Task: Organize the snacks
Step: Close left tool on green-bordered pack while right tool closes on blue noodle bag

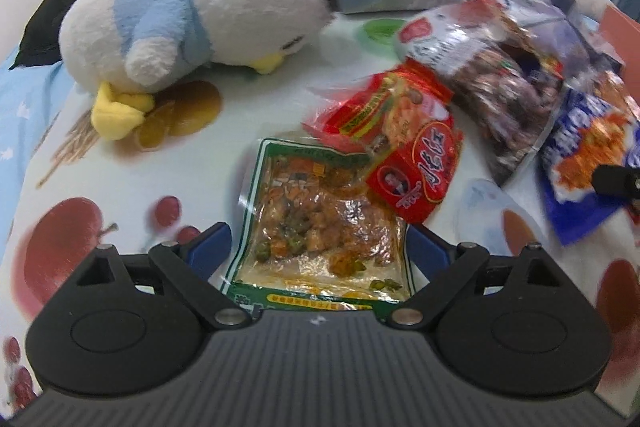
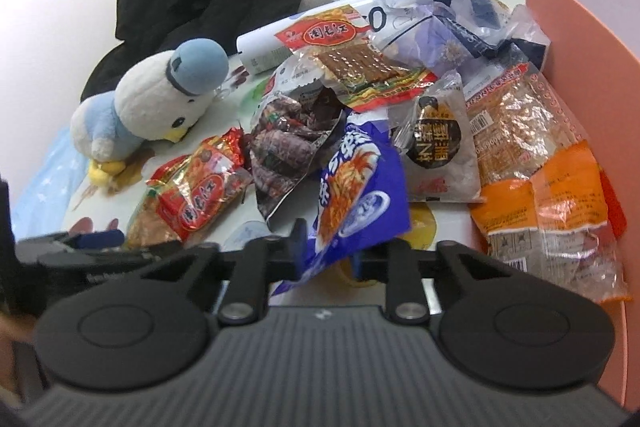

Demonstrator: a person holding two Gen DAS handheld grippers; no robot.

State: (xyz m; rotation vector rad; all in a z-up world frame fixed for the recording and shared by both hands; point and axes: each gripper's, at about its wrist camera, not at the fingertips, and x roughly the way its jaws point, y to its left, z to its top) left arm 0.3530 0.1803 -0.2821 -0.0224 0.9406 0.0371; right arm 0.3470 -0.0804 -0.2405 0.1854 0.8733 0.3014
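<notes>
The right gripper had its fingers pinched on the blue snack bag, right of the plush penguin. The left gripper straddled, fingers wide, the green-edged packet below the penguin.

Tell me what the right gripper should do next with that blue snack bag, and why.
Probably lift the blue snack bag and carry it toward the pink bin. The right gripper has pinched the bag's lower edge, and the bin stands open just to the right.
</notes>
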